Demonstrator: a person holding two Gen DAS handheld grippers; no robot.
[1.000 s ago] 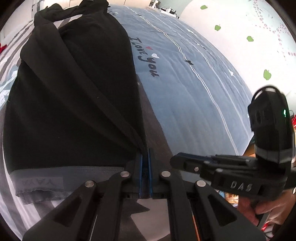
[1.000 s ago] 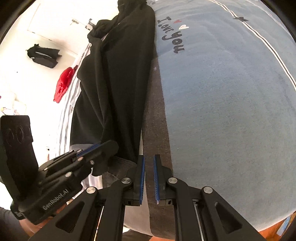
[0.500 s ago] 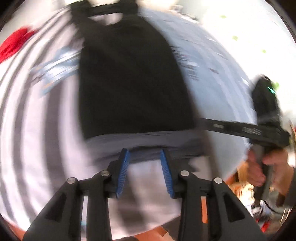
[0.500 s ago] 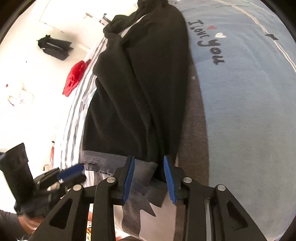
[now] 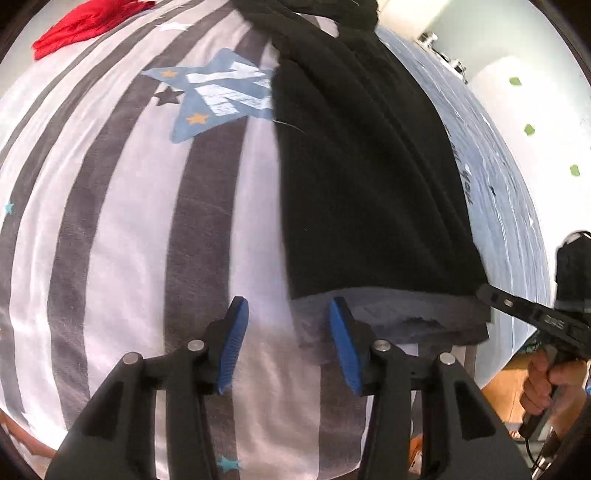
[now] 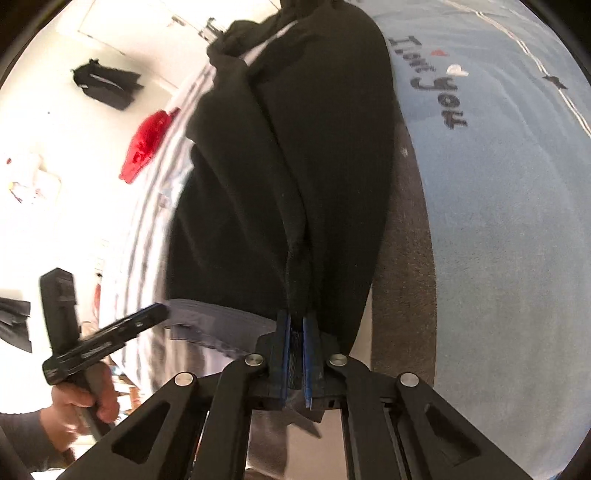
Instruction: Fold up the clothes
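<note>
Now, from my left wrist, my left gripper (image 5: pixel 286 341) hangs over the striped bedsheet (image 5: pixel 129 229) with its blue pads apart and opening wider; nothing is pinched, though the grey hem of the black garment (image 5: pixel 362 177) lies just by the right-hand pad. That garment runs lengthwise up the bed, between the stripes and the blue cover (image 5: pixel 506 206). A red cloth (image 5: pixel 88 26) sits at the far corner. At the right edge my right hand (image 5: pixel 546 384) grips its tool's handle.

From my right wrist, my right gripper (image 6: pixel 295 354) is pressed together on the near edge of the black garment (image 6: pixel 295 147), a fold of fabric bunched between the pads. The grey hem spreads off to the left, where my left gripper's fingers (image 6: pixel 144 319) reach toward it, blurred. My left hand (image 6: pixel 81 402) holds that handle.
</note>
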